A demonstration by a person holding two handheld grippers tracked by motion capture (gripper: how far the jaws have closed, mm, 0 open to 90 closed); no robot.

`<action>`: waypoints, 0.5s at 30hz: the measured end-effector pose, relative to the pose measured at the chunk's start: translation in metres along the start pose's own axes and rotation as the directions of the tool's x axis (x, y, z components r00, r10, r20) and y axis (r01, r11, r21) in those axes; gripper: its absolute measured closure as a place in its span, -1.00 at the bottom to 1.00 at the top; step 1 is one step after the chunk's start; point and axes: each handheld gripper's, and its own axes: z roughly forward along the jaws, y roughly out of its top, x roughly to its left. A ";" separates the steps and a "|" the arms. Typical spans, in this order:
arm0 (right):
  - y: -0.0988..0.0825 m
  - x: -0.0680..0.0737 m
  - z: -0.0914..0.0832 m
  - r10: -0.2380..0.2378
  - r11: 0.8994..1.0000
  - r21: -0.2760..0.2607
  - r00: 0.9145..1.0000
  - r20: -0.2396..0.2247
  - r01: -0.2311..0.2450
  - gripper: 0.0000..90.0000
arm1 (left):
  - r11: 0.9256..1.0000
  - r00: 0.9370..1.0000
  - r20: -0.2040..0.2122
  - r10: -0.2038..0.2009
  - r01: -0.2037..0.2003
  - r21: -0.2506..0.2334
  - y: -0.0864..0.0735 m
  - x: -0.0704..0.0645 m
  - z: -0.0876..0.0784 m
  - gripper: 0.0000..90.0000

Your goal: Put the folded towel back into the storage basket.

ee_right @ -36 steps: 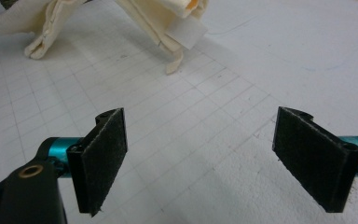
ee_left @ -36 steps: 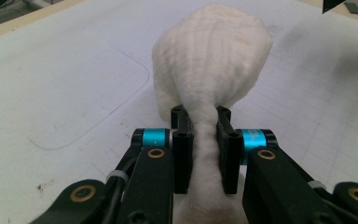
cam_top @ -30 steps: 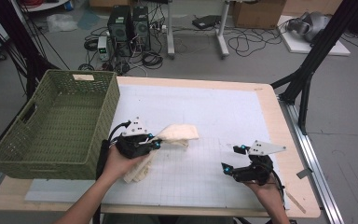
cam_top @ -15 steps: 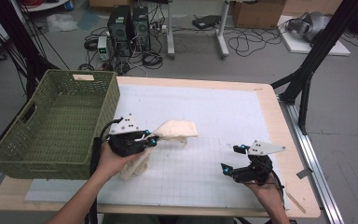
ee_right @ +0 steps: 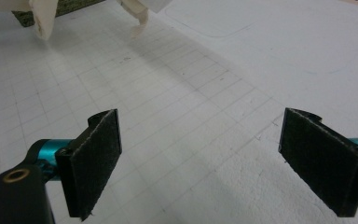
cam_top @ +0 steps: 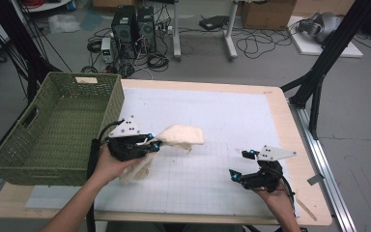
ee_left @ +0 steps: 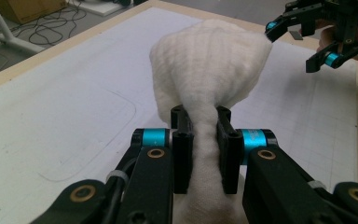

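Sitting at the far left of the bench (cam_top: pixel 280 104), partly overhanging its edge: a green woven basket (cam_top: pixel 53 130), upright, with a small label on its far rim.

Just beside the basket's right wall, hovering over the white gridded mat (cam_top: pixel 212 121): the left gripper (cam_top: pixel 150 144), held level and pointing right, jaws drawn narrow and pinching a cream cloth (cam_top: pixel 181 135). Bulging out ahead of the pads in the left gripper view, that cloth (ee_left: pixel 209 70), squeezed thin between the two black fingers (ee_left: pixel 182 149) and spreading wide past them. Drooping from the grip in the high view, one part of the cloth reaching right above the mat, another hanging down under the hand toward the mat; hard telling whether the lower end is touching.

Lying bare in the middle, a stretch of gridded mat between the two hands.

Resting near the bench's front right, well apart from the cloth: the right gripper (cam_top: pixel 238 165), pointing left, jaws standing wide with nothing between them. Showing in the right gripper view, both dark pads (ee_right: pixel 98 154) spread far apart over the mat (ee_right: pixel 205 93), with cloth ends (ee_right: pixel 42 18) dangling at the top left.
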 end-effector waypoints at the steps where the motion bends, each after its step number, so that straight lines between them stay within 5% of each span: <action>1: 0.000 0.000 0.000 -0.001 1.000 0.000 1.000 0.000 0.001 -0.72 | 1.000 1.000 0.004 0.002 -0.002 0.003 0.001 0.000 -0.001 0.77; 15: 0.001 0.000 0.001 -0.004 1.000 -0.001 1.000 -0.004 0.004 -0.72 | 0.999 0.999 0.034 0.043 -0.042 -0.007 0.016 0.006 -0.025 0.77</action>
